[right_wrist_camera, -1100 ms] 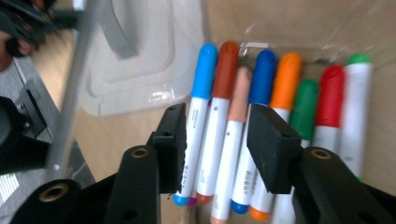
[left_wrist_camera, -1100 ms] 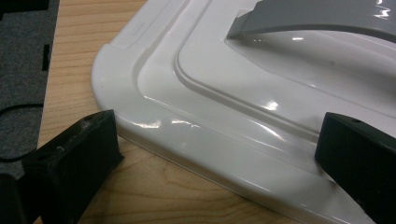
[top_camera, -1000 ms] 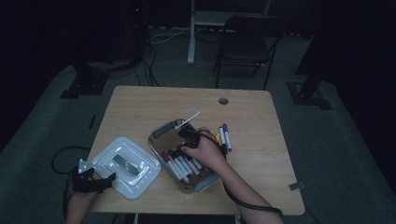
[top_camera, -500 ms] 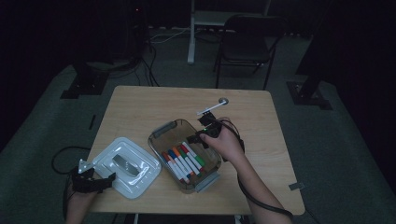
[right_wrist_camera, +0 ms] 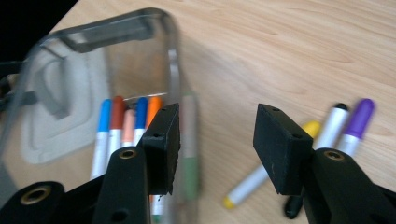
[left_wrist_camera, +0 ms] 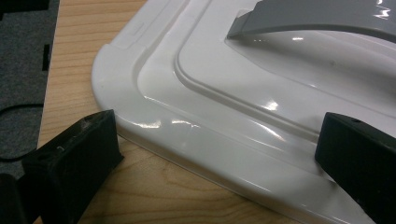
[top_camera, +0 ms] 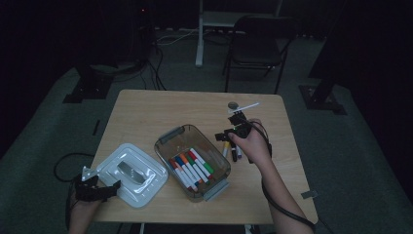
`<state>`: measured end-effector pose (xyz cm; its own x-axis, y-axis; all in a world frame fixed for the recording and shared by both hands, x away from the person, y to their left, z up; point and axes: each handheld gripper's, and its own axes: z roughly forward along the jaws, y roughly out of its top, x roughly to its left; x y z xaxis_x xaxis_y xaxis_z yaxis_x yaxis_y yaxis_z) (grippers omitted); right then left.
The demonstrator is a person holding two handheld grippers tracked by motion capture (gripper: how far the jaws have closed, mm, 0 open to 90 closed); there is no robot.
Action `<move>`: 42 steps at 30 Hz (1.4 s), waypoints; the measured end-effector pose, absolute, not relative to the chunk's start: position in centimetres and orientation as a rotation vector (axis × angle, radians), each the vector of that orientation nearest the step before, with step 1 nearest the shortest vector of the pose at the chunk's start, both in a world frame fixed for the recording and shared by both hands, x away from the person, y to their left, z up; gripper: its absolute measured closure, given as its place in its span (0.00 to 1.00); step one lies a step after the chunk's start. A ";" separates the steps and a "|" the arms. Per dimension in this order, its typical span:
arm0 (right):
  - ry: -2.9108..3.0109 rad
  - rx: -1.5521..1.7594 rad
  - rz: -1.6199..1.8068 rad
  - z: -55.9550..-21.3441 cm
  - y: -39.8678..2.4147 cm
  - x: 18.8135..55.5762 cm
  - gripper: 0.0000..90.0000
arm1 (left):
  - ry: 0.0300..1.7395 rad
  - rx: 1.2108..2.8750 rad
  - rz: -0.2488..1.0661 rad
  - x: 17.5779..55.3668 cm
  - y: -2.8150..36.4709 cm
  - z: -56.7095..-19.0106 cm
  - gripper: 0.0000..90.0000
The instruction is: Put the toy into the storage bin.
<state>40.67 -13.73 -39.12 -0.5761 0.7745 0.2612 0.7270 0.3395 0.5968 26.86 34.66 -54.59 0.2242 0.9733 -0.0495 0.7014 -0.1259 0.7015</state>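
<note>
A clear plastic box [top_camera: 168, 139] stands mid-table and holds several coloured markers [top_camera: 191, 167]. Its white lid [top_camera: 131, 173] with a grey handle lies flat to its left. My left gripper [top_camera: 97, 190] sits at the lid's near-left corner. In the left gripper view its jaws [left_wrist_camera: 215, 158] stand wide apart across the lid's rim [left_wrist_camera: 187, 135], one on the table, one over the lid. My right gripper [top_camera: 223, 138] hovers open and empty right of the box, above loose markers [top_camera: 231, 150]. In the right gripper view [right_wrist_camera: 215, 140], yellow [right_wrist_camera: 266, 172], white [right_wrist_camera: 329, 128] and purple [right_wrist_camera: 355, 123] markers lie beyond the jaws, the box [right_wrist_camera: 170, 56] to their left.
A small dark round object [top_camera: 233, 105] lies near the table's far edge [top_camera: 195, 91]. A folding chair [top_camera: 258, 39] and stand bases rest on the floor beyond. Bare wood stretches along the table's far left and near right.
My right hand has left the box, moving right and toward the far side while rising a little, and is now over the loose markers. The left gripper and lid have stayed put.
</note>
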 end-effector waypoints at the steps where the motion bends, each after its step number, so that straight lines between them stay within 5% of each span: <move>1: 2.492 1.438 1.056 -39.6 -14.4 41.0 0.58 | 1.540 1.895 0.576 26.9 34.7 -54.6 0.01; 15: 2.386 1.684 0.915 -45.5 -19.9 43.6 0.65 | 1.540 1.895 0.577 26.9 34.7 -54.6 0.01; 42: 2.342 1.850 0.692 -51.2 -20.0 47.8 0.74 | 1.540 1.895 0.577 26.9 34.7 -54.6 0.01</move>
